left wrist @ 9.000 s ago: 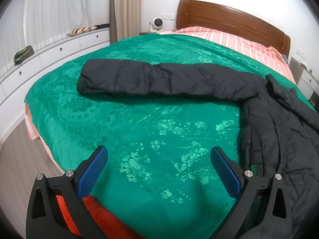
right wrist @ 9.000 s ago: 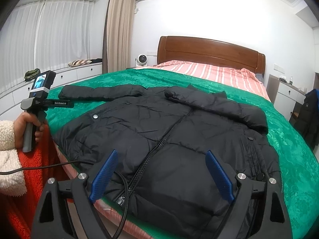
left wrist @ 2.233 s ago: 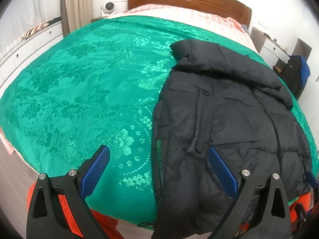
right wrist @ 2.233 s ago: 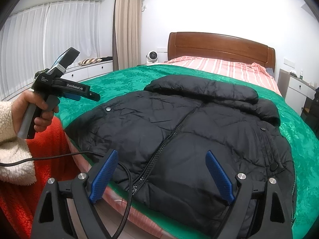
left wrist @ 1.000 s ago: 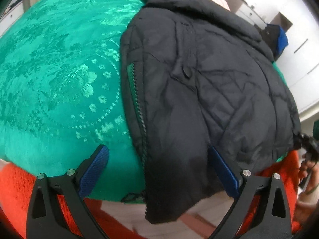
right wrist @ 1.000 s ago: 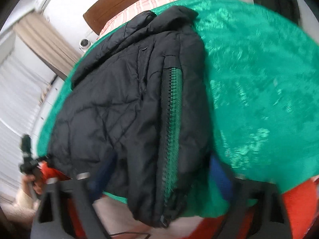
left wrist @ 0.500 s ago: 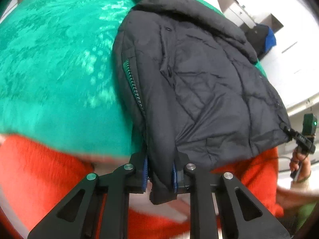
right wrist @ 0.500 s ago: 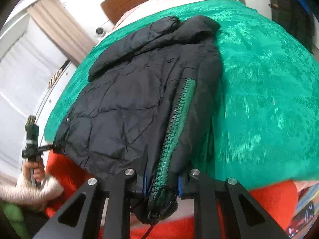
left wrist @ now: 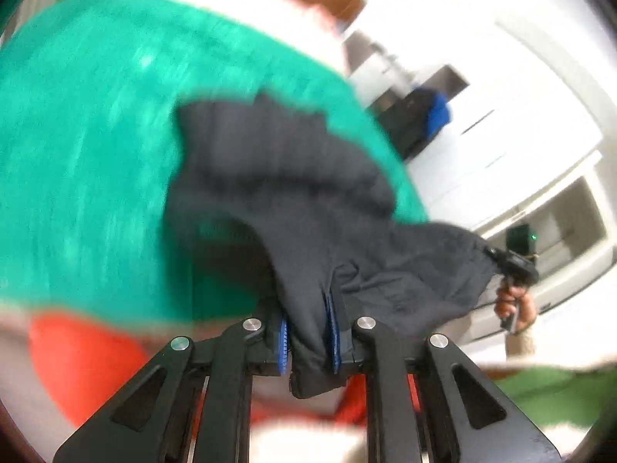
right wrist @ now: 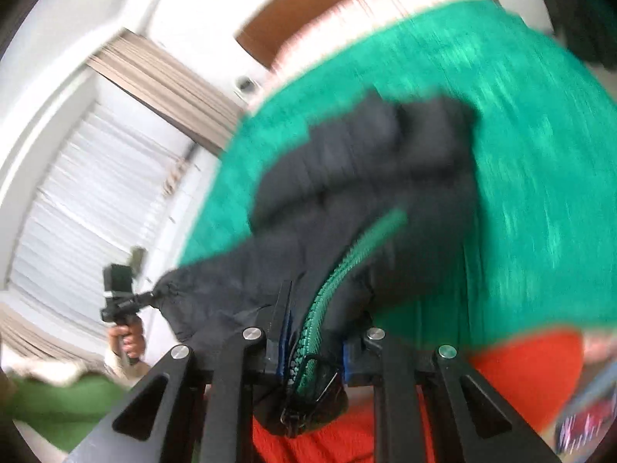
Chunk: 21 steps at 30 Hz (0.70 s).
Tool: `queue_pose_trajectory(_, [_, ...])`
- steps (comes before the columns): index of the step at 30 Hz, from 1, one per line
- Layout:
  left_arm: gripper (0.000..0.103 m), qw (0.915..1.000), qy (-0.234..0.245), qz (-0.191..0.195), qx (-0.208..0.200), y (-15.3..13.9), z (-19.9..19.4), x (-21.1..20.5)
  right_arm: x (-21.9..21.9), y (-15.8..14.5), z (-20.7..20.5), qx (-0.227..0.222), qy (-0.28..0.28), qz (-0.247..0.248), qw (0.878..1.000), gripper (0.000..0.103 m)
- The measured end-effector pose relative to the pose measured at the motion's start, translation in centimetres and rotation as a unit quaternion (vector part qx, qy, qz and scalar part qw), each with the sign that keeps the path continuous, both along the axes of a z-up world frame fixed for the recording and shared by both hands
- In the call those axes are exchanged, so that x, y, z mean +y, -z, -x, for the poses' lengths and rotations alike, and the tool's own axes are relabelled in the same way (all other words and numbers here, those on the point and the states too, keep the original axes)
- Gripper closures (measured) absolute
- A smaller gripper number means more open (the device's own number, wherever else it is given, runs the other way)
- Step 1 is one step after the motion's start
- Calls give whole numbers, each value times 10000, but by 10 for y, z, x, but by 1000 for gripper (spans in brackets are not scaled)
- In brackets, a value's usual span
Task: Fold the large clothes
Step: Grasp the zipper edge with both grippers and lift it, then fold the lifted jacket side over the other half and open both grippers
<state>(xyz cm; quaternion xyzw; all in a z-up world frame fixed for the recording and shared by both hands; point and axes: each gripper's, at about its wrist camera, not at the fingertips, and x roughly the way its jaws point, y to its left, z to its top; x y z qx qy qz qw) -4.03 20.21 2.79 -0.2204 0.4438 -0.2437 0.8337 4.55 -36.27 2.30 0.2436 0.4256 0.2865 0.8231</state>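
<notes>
A black puffer jacket (left wrist: 308, 200) lies partly lifted over the green bedspread (left wrist: 85, 146). My left gripper (left wrist: 308, 335) is shut on its left hem corner. My right gripper (right wrist: 314, 351) is shut on the right hem corner beside the green zipper (right wrist: 339, 274). The hem hangs stretched in the air between both grippers while the collar end (right wrist: 405, 131) still rests on the bedspread (right wrist: 540, 177). Each view shows the other gripper (left wrist: 515, 264) (right wrist: 121, 301) holding the far corner. Both views are blurred by motion.
An orange blanket (left wrist: 77, 359) hangs over the near bed edge. The wooden headboard (right wrist: 270, 34) and striped pillows are at the far end. A white wardrobe (left wrist: 520, 146) stands to the right, curtains and window (right wrist: 96, 177) to the left.
Both grippers, shut on the hem corners, have raised the jacket's lower edge off the bed and carried it forward toward the collar. The jacket now bunches up.
</notes>
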Motion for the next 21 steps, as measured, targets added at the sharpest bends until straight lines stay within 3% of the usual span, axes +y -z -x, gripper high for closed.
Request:
queue_pose_trajectory(4, [80,9959,-322,-214,-817,-29,-100,-6,-5,-12,-91,-576,466,-11,9972,81])
queue_pose_trajectory(5, [73,9950,-308,-214,-930,-33,-135,-10,-5,-9,-114,-680,623,31,9957,74])
queue_pose_trajectory(6, [70,9948,-342,-298,-913,-31,-160,-11,-5,-4,-139,-736,758,95,9944,70])
queue_pose_trajectory(10, [57,9951,-827,-521,-167,-13,-241,-9,-2,16,-198,-601,1289,416,9890,35])
queue_pose_trajectory(11, [32,9939,-930,-577,-126,-8,-249,-9,1,21,-203,-609,1396,454,9873,17])
queue_pose_trajectory(12, [5,9910,-1069,-793,-138,-5,-243,-3,2,23,-204,-614,1435,495,9865,6])
queue_pose_trajectory(13, [0,9868,-1244,-1023,-186,0,-247,0,2,25,-201,-641,1446,501,9861,0])
queue_pose_trajectory(16, [1,9848,-1300,-1149,27,23,-255,8,-6,32,-203,-572,1500,599,9852,0])
queue_pose_trajectory(19, [1,9822,-1339,-1316,63,46,-259,10,-8,35,-205,-563,1554,1119,9799,0])
queue_pose_trajectory(21, [1,9766,-1307,-1688,253,75,-263,7,-1,41,-214,-477,1428,1515,9769,0])
